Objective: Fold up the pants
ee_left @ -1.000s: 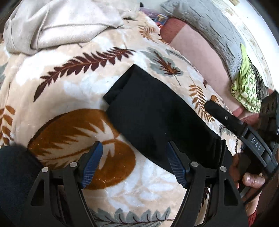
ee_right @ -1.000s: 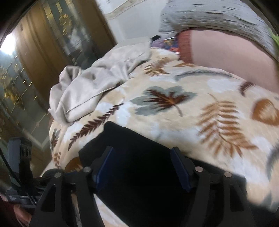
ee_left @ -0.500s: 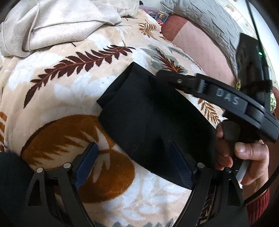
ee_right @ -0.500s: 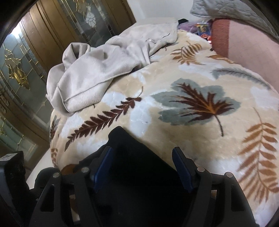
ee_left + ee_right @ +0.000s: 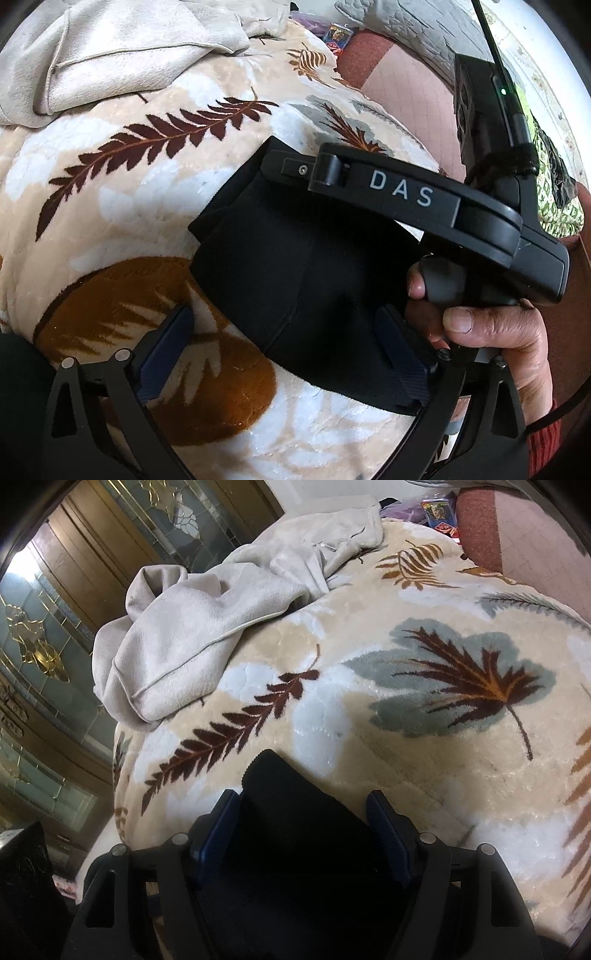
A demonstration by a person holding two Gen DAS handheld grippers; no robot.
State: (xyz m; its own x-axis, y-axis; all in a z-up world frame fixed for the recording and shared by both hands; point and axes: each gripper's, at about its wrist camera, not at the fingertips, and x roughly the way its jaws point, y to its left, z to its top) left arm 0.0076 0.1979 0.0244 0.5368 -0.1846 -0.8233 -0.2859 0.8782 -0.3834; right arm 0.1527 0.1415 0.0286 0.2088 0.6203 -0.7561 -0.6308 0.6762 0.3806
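Observation:
The black pants (image 5: 295,266) lie folded into a compact rectangle on a leaf-patterned blanket (image 5: 147,206). My left gripper (image 5: 284,354) is open, its fingers straddling the near edge of the pants. The right gripper's black body (image 5: 424,206), held by a hand, reaches over the pants from the right in the left wrist view. In the right wrist view the right gripper (image 5: 303,827) is open over the pants (image 5: 295,834), whose far corner pokes out ahead of the fingers.
A crumpled beige garment (image 5: 207,627) lies at the far left of the blanket. A pink cushion (image 5: 406,85) and a grey quilted pillow (image 5: 406,33) lie at the far right. Wooden glass-panelled doors (image 5: 55,635) stand beyond the bed's left edge.
The right gripper has moved in from the right and forward over the folded pants. The left gripper has stayed near the pants' near edge, open throughout.

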